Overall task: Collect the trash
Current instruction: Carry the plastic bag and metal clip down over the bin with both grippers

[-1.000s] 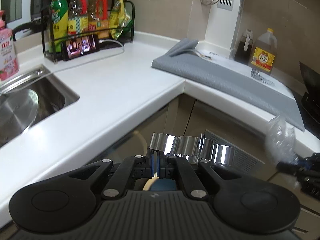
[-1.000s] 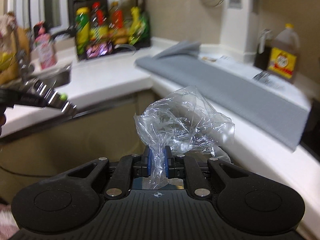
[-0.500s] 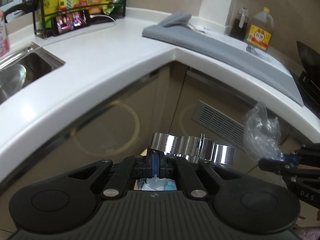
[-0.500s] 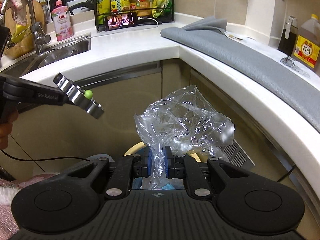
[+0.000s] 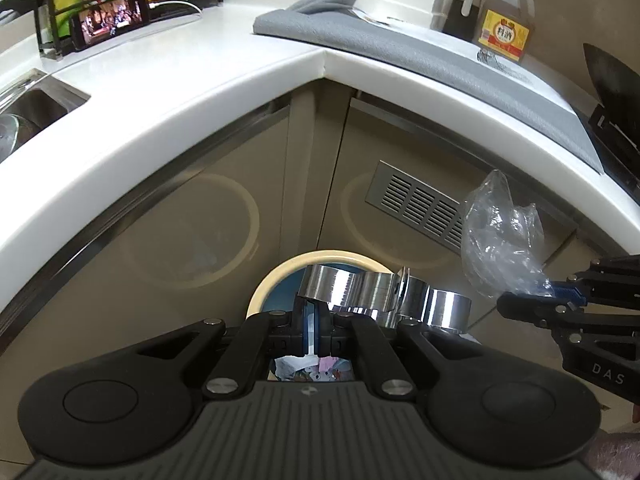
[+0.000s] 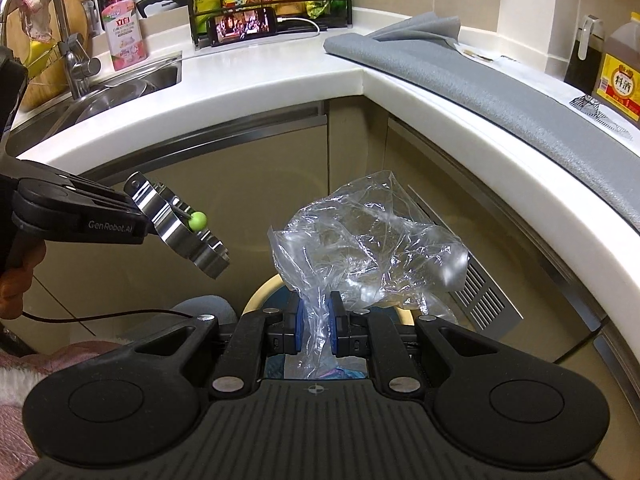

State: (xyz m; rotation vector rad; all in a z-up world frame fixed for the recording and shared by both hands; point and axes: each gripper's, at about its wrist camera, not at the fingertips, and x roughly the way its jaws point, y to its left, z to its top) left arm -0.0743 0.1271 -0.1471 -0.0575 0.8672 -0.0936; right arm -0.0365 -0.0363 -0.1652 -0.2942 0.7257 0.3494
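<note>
Nearest, in the right wrist view: right gripper (image 6: pixel 316 320), blue pads clenched on the twisted neck of one clear plastic bag (image 6: pixel 368 240), crumpled bulk puffed up above the tips.

In the left wrist view: left gripper (image 5: pixel 310 320), pressed tight on the edge of one shiny metal piece (image 5: pixel 384 296). Four bright round segments in a row there; from the right wrist view, one small green ball on it.

Just past and below both sets of tips: one round trash bin (image 5: pixel 276 276), cream rim, blue inside, paper scraps (image 5: pixel 308 368) at the bottom. Bag and metal piece both held in the air over the bin, apart from each other, neither inside.

At the left edge of the right wrist view: one hand (image 6: pixel 16 280) on the left gripper's handle.

Behind the bin: two beige cabinet doors (image 5: pixel 192 220) meeting at the corner, one slatted vent (image 5: pixel 420 204) in the right one.

Above: one white L-shaped countertop (image 5: pixel 180 80). On it, one grey mat (image 5: pixel 440 60), one lit phone (image 6: pixel 244 26) against one black wire rack (image 6: pixel 340 4) of bottles, exact count unclear.

Farther left: one steel sink (image 6: pixel 120 88), one faucet (image 6: pixel 68 52), one pink pump bottle (image 6: pixel 122 28).

Far right: one amber jug (image 6: pixel 620 76), one dark bottle (image 6: pixel 584 56) beside it.
</note>
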